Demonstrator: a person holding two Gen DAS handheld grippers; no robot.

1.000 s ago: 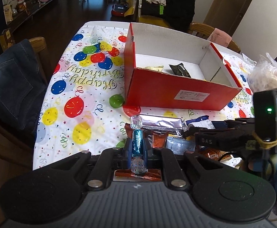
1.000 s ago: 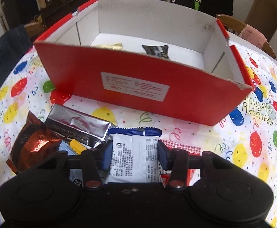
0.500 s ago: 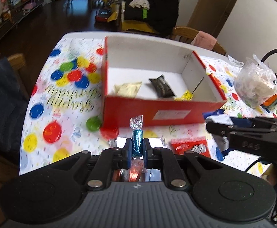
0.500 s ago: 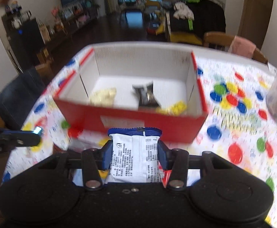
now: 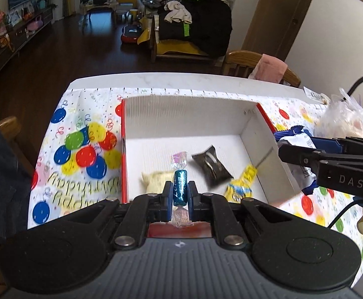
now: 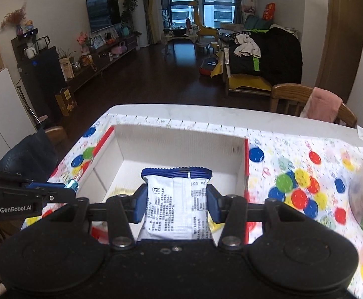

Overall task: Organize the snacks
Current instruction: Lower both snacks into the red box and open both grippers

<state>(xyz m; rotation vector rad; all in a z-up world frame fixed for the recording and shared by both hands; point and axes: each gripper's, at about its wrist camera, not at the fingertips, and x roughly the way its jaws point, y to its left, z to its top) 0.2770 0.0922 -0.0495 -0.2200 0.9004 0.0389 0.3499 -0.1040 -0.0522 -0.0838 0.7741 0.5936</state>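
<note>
My left tongs (image 5: 179,192) pinch a blue sweet (image 5: 179,191) over the near side of the red box (image 5: 123,154); my right tongs (image 6: 176,203) clamp a white packet (image 6: 177,205) above the same box; inside lie a pale bag (image 5: 156,181), a dark wrapper (image 5: 212,165) and a yellow packet (image 5: 241,184); the box stands on a balloon-print cloth (image 5: 82,149).

I count one red box (image 5: 123,149) on the table. Inside it lie three snacks: one pale yellow packet (image 5: 156,183), one dark packet (image 5: 212,165) and one bright yellow packet (image 5: 242,184). My two grippers carry one snack each: one blue candy (image 5: 179,190) in my left gripper (image 5: 179,194), one white packet (image 6: 176,204) in my right gripper (image 6: 176,203). That makes five snacks. One clear bag (image 5: 343,119) sits at the right. Two wooden chairs (image 6: 291,97) show.
</note>
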